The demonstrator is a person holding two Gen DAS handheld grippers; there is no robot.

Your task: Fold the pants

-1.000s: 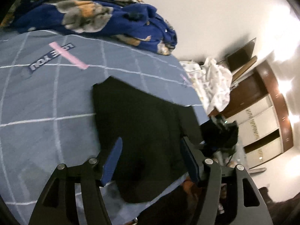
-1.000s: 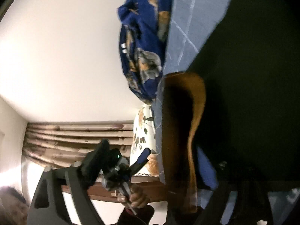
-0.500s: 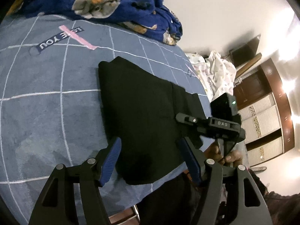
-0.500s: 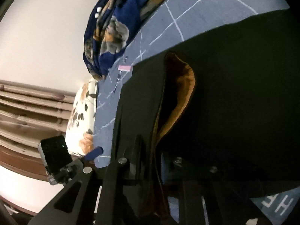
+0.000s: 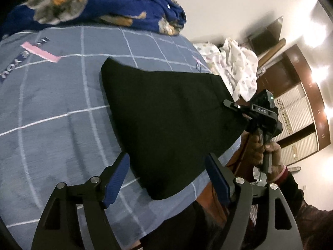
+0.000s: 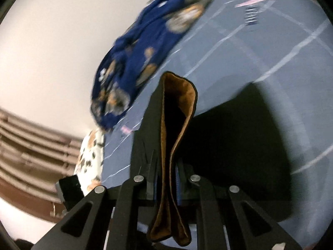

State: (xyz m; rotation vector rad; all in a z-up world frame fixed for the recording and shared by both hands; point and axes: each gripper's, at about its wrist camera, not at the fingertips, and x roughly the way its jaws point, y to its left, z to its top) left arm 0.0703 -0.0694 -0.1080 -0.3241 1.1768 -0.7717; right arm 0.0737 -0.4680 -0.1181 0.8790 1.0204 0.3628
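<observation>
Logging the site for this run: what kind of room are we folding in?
Most likely a bedroom. The black pants lie on a bed with a grey-blue grid-pattern bedsheet, a bunched blue patterned blanket sits at its far side, and a tall wooden wardrobe stands against the wall.

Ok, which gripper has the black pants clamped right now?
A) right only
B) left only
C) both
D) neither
A: the right gripper is shut on a brown-lined edge of the black pants, while the left gripper hovers open above them, its blue pads apart with nothing between.
</observation>
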